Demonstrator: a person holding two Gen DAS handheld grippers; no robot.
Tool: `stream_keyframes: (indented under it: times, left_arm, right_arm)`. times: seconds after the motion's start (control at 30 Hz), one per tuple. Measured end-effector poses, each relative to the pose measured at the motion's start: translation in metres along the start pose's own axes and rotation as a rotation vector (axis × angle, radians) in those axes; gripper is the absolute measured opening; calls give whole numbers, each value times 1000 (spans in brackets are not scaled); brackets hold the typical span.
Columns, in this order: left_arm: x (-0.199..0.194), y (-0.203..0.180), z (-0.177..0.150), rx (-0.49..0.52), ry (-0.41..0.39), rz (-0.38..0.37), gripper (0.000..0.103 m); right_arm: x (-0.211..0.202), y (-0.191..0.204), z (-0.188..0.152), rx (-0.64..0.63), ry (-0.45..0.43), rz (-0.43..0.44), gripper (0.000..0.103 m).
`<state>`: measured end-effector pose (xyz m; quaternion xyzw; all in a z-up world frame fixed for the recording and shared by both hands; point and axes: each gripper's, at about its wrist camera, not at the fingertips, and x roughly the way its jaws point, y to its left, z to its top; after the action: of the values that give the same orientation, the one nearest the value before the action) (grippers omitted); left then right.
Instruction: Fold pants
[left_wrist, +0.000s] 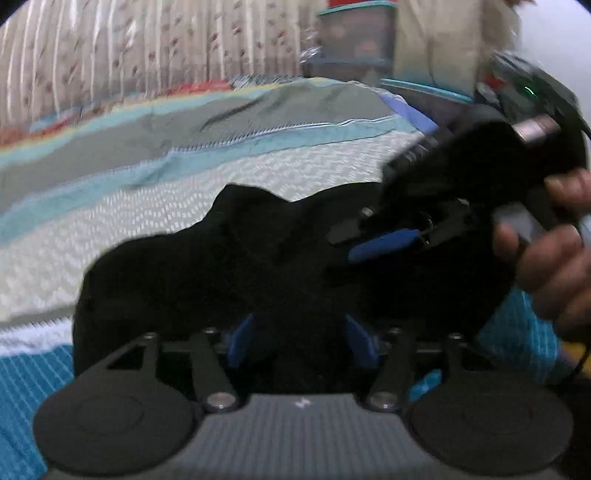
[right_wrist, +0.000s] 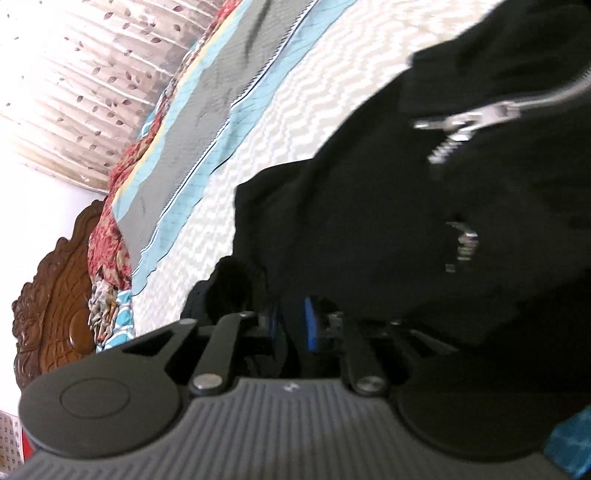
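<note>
One pair of black pants (left_wrist: 207, 266), bunched mid-frame with zipper (right_wrist: 476, 114) showing, is clamped by both left gripper (left_wrist: 301, 341) and right gripper (right_wrist: 291, 328).

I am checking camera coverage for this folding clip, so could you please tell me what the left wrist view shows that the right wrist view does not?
Only the left wrist view shows the right gripper from outside, the person's hand holding it, and a teal-lidded bin behind the bed.

Only the right wrist view shows the silver zipper on the pants and the carved wooden headboard.

Both show black fabric bunched between a gripper's blue pads, the patterned bedspread and the curtain.
</note>
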<state>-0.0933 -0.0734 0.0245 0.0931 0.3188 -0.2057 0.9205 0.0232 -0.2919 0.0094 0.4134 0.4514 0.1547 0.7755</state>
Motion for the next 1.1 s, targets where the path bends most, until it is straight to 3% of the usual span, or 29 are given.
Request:
stream_keyframes:
  times: [0.07,0.13,0.2,0.33,0.37,0.4,0.43,0.5,0.67,0.73,0.83,0.87,0.97,1.1]
  left_arm:
    - [-20,3,1,7,-24,-27,76]
    - [-41,10,1,-22,-54,-55,78]
    - [-62,25,3,-78,-76,-73,79]
    - [-83,62,-1,-246,-82,-18,74]
    - [-84,71,-3,-286,-75,7,73]
    - [-83,78,-4,-314,-68,29,67]
    - [-82,84,-5,-338,-60,49,60]
    - [-81,94,-3,-381,-52,62,51]
    - [-58,98,7,-418,-35,25,36]
    - [-36,92,6,-402,24,-6,29]
    - [5,75,1,-327,179,46,28]
    - [8,70,-2,-303,183,63,28]
    - [-4,69,1,-301,162,46,28]
    - [-22,80,16,-358,120,9,31]
  right_arm:
    - [0,4,-1,-13,1,28,52]
    - [8,11,-4,-45,23,54,71]
    - [25,24,-7,-99,66,63,79]
    - [61,45,-21,-232,138,25,80]
    - [66,51,-28,-291,140,-5,76]
    - [69,62,-35,-392,120,-52,40]
    - [69,68,-40,-452,121,-65,25]
    - [55,73,-39,-459,78,-37,20]
    - [19,59,-42,-583,-70,-181,23]
    - [22,40,-37,-558,-46,-246,43]
    - [-2,30,-28,-461,-49,-187,45]
    - [-13,33,-27,-457,-76,-160,45]
    - [-68,29,-22,-474,-257,-131,53]
    - [-141,-25,-7,-354,-502,-240,66]
